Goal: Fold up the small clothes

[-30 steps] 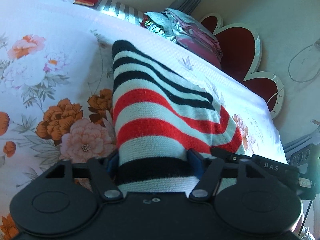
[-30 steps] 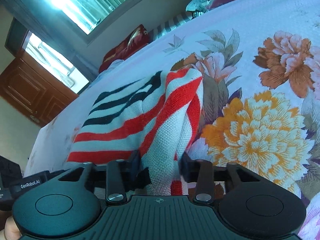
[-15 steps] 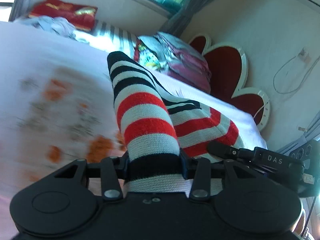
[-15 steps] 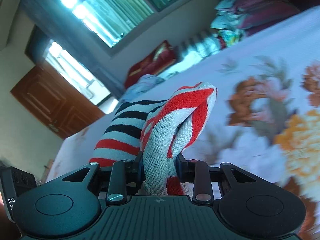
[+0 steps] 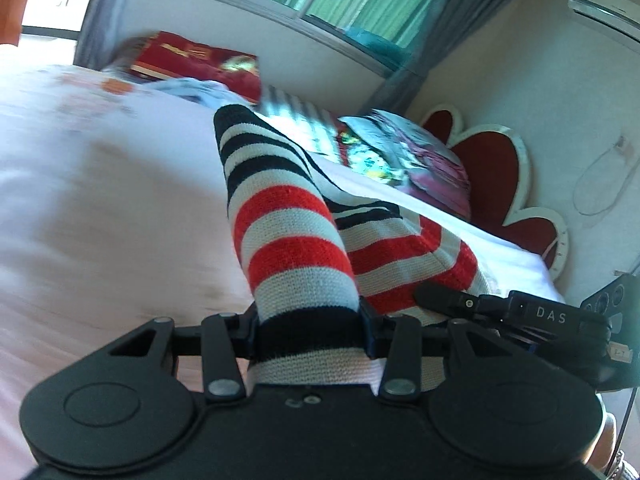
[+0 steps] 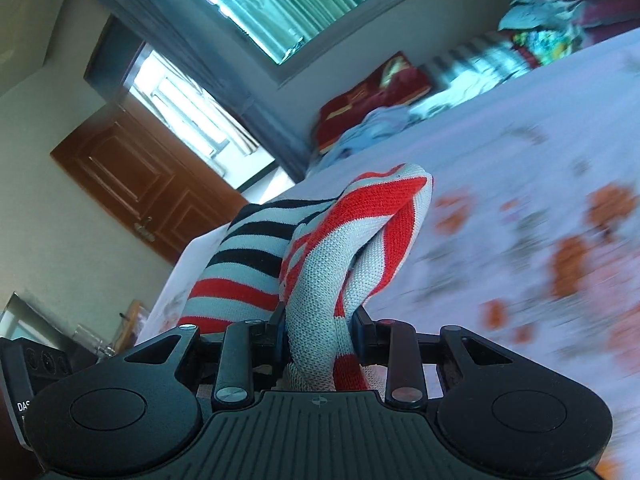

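A home bedroom: a bed with a floral sheet [image 6: 520, 168] fills the frame's right, a red flower-shaped headboard [image 5: 496, 176] at right, pillows [image 5: 200, 60] and piled bedding [image 5: 408, 160] upper centre, a curtained window [image 6: 280, 4] and wooden door [image 6: 132, 184] at left.

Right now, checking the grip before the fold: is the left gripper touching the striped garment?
Touching. The left wrist view shows the left gripper with both pads pressed against the striped garment, pinching its black band.
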The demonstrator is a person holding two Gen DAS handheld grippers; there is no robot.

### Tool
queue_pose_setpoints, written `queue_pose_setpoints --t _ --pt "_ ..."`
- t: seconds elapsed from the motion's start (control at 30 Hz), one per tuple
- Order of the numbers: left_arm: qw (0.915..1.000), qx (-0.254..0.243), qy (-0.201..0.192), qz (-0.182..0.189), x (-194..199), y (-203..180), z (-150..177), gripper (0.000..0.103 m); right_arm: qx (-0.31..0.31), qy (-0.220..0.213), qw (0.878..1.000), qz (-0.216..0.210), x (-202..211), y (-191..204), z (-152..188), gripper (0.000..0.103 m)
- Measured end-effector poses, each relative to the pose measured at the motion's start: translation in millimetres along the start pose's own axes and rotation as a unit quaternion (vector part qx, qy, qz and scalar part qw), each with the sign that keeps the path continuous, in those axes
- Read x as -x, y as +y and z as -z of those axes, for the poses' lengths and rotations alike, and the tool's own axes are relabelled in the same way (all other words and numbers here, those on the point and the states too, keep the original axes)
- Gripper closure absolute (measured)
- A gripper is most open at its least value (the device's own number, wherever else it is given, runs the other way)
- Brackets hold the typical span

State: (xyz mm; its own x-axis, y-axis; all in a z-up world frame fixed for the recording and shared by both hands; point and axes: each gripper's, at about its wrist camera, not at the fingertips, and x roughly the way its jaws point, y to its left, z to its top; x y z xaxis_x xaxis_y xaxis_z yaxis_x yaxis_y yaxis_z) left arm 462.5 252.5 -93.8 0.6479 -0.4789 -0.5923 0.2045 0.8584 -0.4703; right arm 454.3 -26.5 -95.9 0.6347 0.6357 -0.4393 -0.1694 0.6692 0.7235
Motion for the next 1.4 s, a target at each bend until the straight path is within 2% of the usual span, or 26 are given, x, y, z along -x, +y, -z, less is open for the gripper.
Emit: queue_pose_setpoints --t 0.2,0.4,0.43,0.47,0.53,0.57,0.7,0.8,0.87,1.0,1.17,1.2,1.23,1.3,1.33,1.4 --pt "0.9999 -0.003 -0.003 -0.013 12 62 -10 0.061 0.002 0.013 1.0 0.003 -78 32 26 0.072" --pt "0.9999 -0.002 0.001 -0.015 1 103 3 0.059 0.006 0.027 0.999 0.028 -110 18 38 0.072" --pt "0.9999 0.001 0.0 -0.012 1 111 6 0.055 0.003 0.029 0.999 0.033 -111 13 40 0.072" --pt "0.9999 0.007 0.001 -0.009 -1 115 9 0.046 -0.005 0.032 0.999 0.034 -113 8 40 0.072" --pt "0.9997 0.019 0.002 -0.012 -7 122 11 0.037 -0.008 0.039 0.998 0.04 -113 1 41 0.071" --pt "0.9997 0.022 0.002 -0.01 -8 126 11 0.036 -0.006 0.042 0.998 0.042 -114 0 42 0.07" --pt "0.9995 0.026 0.008 -0.013 -7 126 4 0.034 -0.013 0.037 0.998 0.058 -109 -7 38 0.061" --pt "0.9995 0.022 0.006 -0.021 -2 123 1 0.034 -0.034 0.03 0.997 0.055 -95 -10 34 0.06" --pt "0.9995 0.015 -0.004 -0.029 5 119 0 0.037 -0.023 0.027 0.997 0.062 -91 -8 31 0.06" --pt "0.9982 0.009 -0.043 -0.04 21 113 -8 0.037 -0.034 0.004 0.998 0.061 -84 -3 21 0.061" --pt "0.998 0.01 -0.036 -0.052 1 110 -27 0.038 -0.033 0.016 0.997 0.07 -104 0 5 0.061" --pt "0.9975 0.016 -0.036 -0.059 -3 112 -29 0.038 -0.028 0.012 0.997 0.073 -108 2 3 0.061" --pt "0.9969 0.026 -0.035 -0.066 -8 115 -31 0.039 -0.019 0.008 0.997 0.076 -111 4 1 0.07" --pt "0.9958 0.047 -0.026 -0.075 -19 122 -32 0.039 -0.004 0.005 0.996 0.085 -117 7 -1 0.08" --pt "0.9952 0.055 -0.022 -0.078 -23 125 -31 0.035 0.006 0.002 0.996 0.088 -119 8 -2 0.082" --pt "0.9946 0.062 -0.018 -0.08 -28 130 -29 0.035 0.034 0.0 0.994 0.107 -126 7 -1 0.084"
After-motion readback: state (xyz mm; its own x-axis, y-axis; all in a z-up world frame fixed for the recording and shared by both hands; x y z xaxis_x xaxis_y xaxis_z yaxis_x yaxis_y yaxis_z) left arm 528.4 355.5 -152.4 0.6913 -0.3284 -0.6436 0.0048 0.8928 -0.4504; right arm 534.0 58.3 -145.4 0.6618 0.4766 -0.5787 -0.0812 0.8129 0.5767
